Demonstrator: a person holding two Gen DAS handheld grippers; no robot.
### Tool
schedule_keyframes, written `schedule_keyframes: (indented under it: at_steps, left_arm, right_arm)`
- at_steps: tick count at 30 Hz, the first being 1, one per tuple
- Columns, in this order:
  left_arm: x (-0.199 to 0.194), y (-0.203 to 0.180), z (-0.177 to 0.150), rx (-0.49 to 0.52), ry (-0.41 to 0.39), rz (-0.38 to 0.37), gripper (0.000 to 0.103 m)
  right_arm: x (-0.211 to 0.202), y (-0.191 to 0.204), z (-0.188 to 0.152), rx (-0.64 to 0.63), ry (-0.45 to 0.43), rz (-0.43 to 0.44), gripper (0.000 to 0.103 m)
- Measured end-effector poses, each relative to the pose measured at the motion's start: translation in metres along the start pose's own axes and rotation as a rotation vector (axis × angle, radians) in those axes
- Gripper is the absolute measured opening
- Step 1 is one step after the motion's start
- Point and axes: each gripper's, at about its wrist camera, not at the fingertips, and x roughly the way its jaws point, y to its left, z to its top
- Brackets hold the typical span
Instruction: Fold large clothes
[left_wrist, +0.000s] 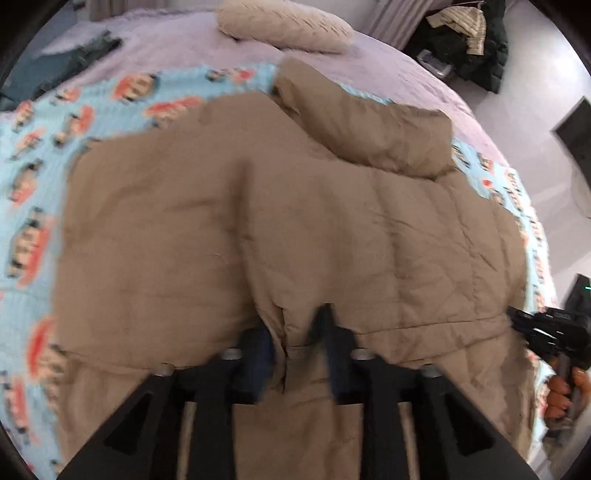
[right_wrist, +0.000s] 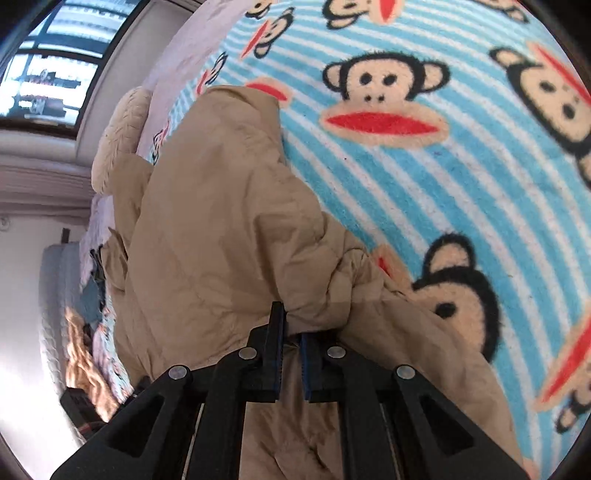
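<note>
While the tan padded jacket (left_wrist: 295, 221) is spread over the monkey-print blanket (left_wrist: 37, 184) in the middle of the frame, its lower hem is clamped by the right gripper (right_wrist: 291, 325), whose jaws are nearly closed on the fabric. A fold of the hem is seen between the left gripper (left_wrist: 295, 328) fingers; because of blur, it seems pinched there.
</note>
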Motion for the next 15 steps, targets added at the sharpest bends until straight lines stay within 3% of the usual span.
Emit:
schedule_keyframes:
  at_steps: [2, 5, 10, 15]
  left_arm:
    - [-0.019, 0.013, -0.001, -0.021, -0.045, 0.067, 0.056]
    - [-0.041, 0.033, -0.002, -0.044, -0.068, 0.102, 0.056]
    - [-0.052, 0.016, 0.01, 0.0, -0.084, 0.044, 0.056]
    - [-0.029, -0.027, 0.023, 0.058, -0.091, 0.004, 0.056]
  right_arm:
    - [-0.014, 0.002, -0.006, -0.038, 0.025, -0.047, 0.018]
    - [-0.03, 0.009, -0.018, -0.097, 0.029, -0.066, 0.025]
    - [-0.057, 0.03, -0.008, -0.266, -0.135, -0.171, 0.024]
    - [-0.043, 0.053, 0.031, -0.264, -0.174, -0.125, 0.019]
